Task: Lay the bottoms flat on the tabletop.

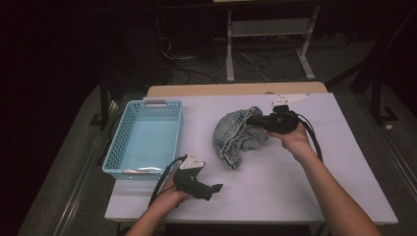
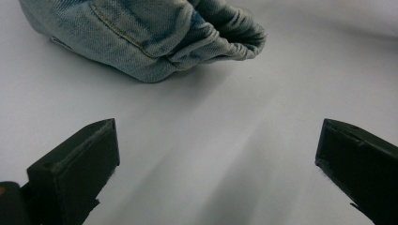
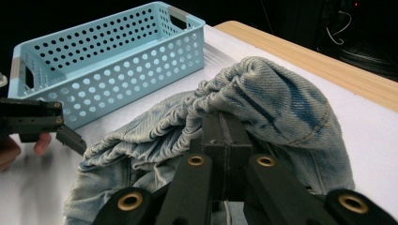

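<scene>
Up close, right gripper (image 3: 224,129) pinches denim garment (image 3: 263,101), seemingly its waistband.

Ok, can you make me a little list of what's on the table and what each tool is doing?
cloth: crumpled blue denim piece, middle of the white table
basket: light blue, holey sides, left of the denim
right tool: shut, pinching a fold of the denim
left tool: open, holding nothing, pointing toward the denim
</scene>
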The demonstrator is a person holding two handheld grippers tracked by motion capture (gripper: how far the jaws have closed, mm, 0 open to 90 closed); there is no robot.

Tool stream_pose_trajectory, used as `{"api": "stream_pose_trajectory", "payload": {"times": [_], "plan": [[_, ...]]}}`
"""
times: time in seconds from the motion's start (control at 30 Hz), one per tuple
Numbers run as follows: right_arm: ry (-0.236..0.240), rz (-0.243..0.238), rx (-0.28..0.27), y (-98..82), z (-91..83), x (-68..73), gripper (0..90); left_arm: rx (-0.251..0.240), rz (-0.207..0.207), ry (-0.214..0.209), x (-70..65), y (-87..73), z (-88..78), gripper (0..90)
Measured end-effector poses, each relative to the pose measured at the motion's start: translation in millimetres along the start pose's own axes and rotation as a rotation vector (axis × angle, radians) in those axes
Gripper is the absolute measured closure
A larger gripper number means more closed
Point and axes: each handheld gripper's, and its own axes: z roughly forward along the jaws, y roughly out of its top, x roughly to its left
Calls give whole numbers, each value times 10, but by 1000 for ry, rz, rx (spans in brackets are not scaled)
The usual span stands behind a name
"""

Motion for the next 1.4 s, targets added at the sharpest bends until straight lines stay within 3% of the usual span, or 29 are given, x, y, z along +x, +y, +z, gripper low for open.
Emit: {"api": "stream_pose_trajectory", "payload": {"times": [0.7, 1.03, 1.4], "plan": [[-1, 14, 37, 212, 443, -84, 888, -3, 4, -6, 3, -1, -15, 0], [9, 0, 41, 84, 226, -49, 850, -2, 2, -5, 1, -1, -8, 0], [-17, -9, 54, -118, -141, 27, 556, -4, -2, -2, 6, -1, -9, 0]]}}
